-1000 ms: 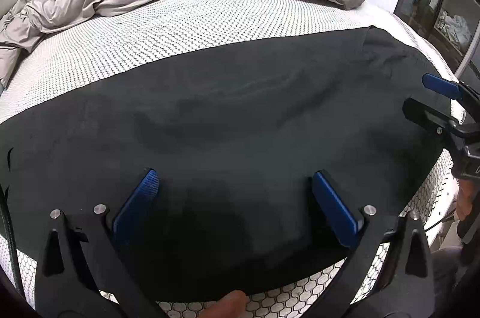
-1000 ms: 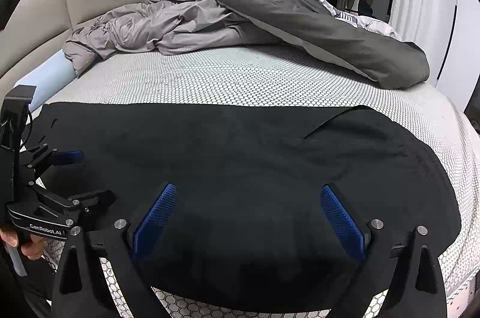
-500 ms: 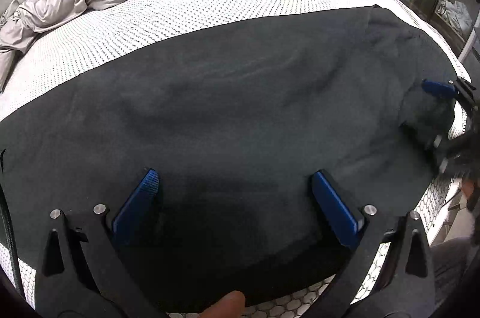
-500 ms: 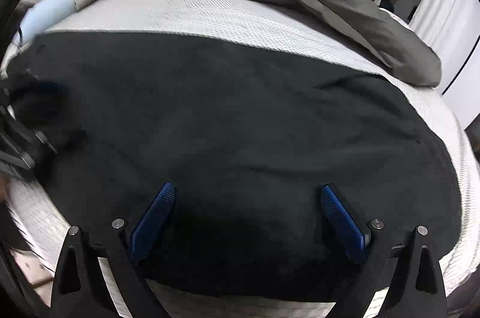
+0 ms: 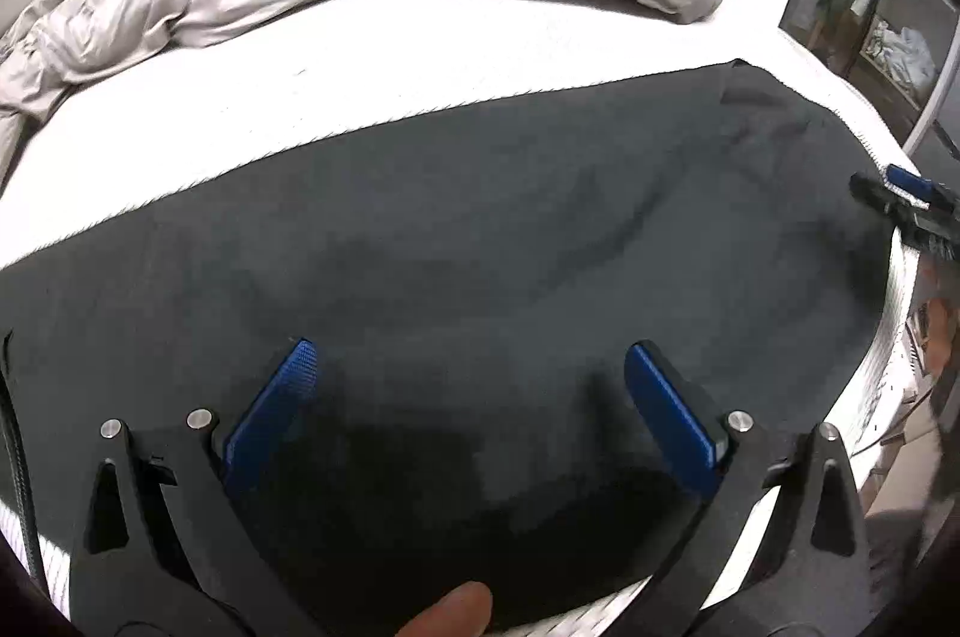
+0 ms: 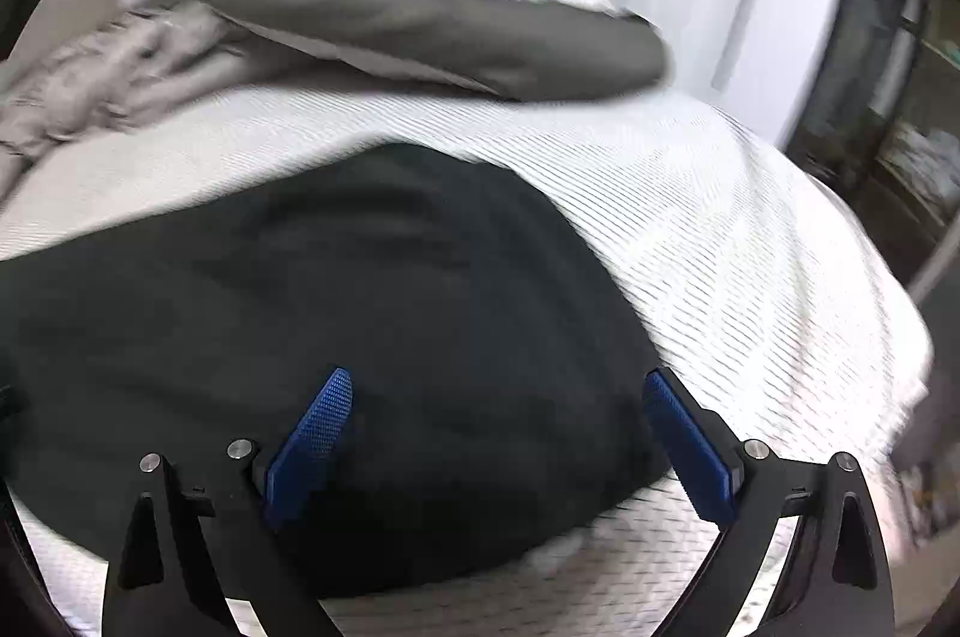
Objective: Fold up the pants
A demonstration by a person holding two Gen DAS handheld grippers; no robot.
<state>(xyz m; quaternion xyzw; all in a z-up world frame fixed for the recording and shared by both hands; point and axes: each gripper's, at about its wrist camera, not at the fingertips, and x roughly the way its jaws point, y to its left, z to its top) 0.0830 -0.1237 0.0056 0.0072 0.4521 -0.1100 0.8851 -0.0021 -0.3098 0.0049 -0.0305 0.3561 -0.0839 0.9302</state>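
Both sets of jaws are wide apart, holding nothing: left gripper [image 5: 468,397] and right gripper [image 6: 498,415] hover over the black pants [image 5: 480,229], spread flat across the lower middle on the white bed [image 5: 360,54]. Looks like no cross-fold yet, so basically all folding's left.
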